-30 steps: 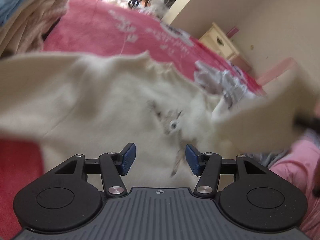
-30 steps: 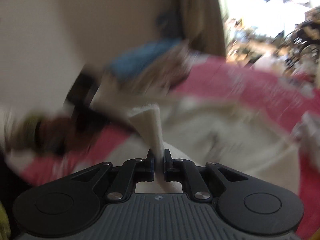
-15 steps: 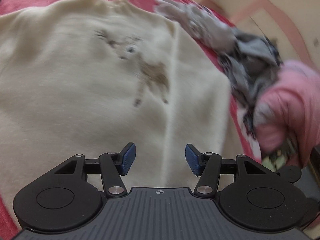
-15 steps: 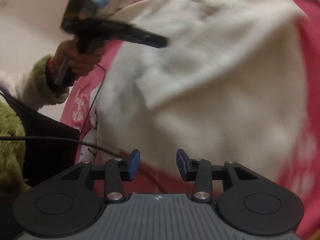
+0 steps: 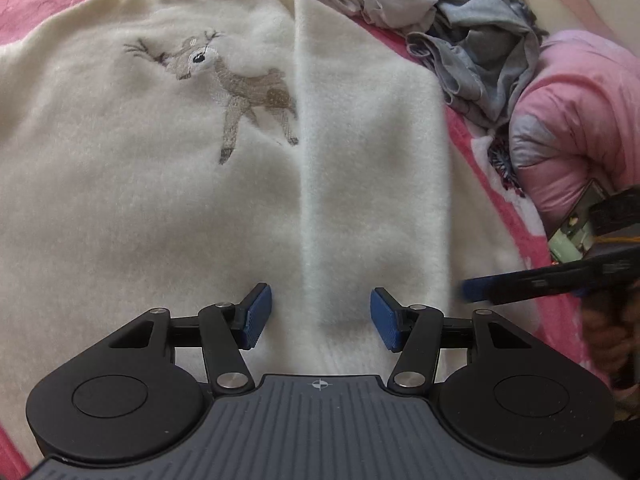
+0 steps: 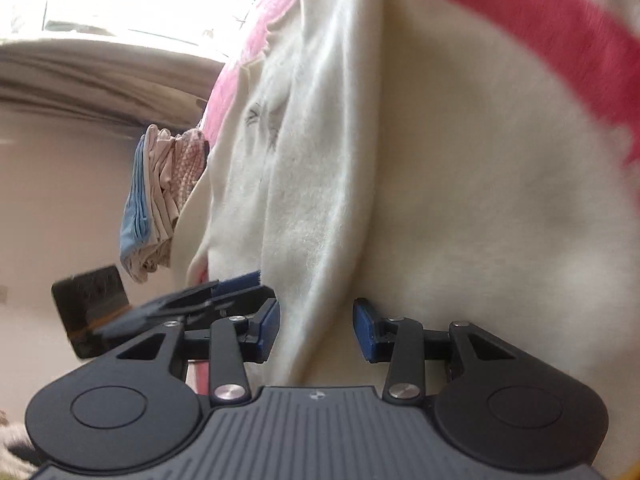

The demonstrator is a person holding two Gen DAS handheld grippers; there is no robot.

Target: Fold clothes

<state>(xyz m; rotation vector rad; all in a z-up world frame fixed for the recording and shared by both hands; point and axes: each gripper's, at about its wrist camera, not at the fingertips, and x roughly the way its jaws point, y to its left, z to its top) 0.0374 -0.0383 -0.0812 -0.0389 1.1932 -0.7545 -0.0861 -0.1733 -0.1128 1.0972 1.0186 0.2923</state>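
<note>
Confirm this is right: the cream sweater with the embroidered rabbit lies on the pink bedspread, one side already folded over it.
Not a rabbit: the left wrist view shows an embroidered deer with antlers on the cream sweater. It does lie on the pink bedspread, one side folded over.

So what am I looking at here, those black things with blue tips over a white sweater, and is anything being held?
They are two hand-held grippers, each carrying a camera that looks along its fingers. One picture comes from the left gripper, whose jaws are closing slightly, one from the right gripper. Both hover over a cream sweater with an embroidered deer, one sleeve folded across it, on a pink bedspread. Unfolded grey clothes lie beyond. Neither gripper holds anything.
</note>
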